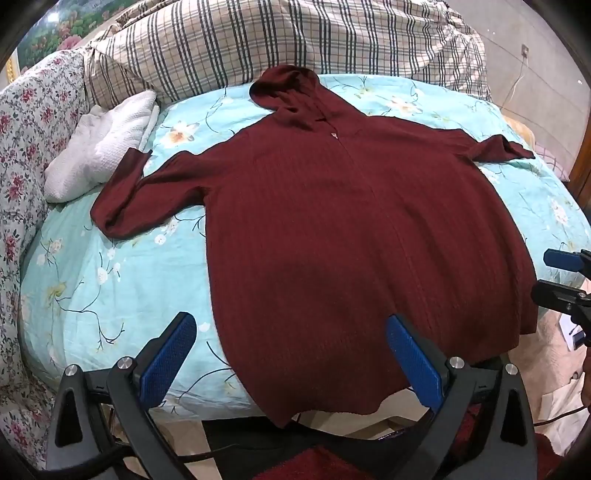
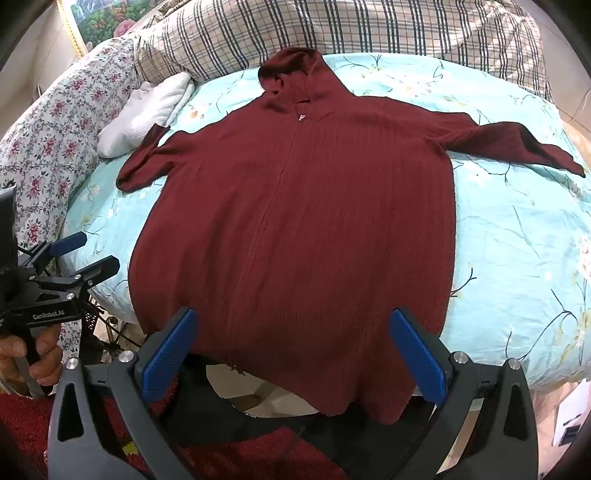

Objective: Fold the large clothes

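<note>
I have a dark red hooded knit cardigan (image 1: 332,206) lying face up on the bed's turquoise floral sheet (image 1: 110,280), hood (image 1: 286,88) toward the plaid quilt (image 1: 295,33) at the head, both sleeves spread outward, and the hem hanging slightly over the near edge of the mattress. The zip runs closed down the middle. My left gripper (image 1: 291,350) hovers above the near hem, its blue pads spread as wide as they go and nothing between them; my right gripper (image 2: 295,343) hangs the same way over the hem a little further along, fingers fully spread and empty. In the right wrist view I can see the left gripper off to the side with a hand on its handle. A white textured pillow (image 1: 99,147) sits just beside the cuff of the sleeve (image 1: 140,199) on the left of the picture, and a floral coverlet (image 1: 33,122) lies past that. I judge this to be the very start: the garment is laid out flat and no fold has been made. Next I would take one sleeve by its cuff and carry it across the chest, which calls for a pinch that catches the knit and not the sheet beneath, since the sheet could easily lift with it.
</note>
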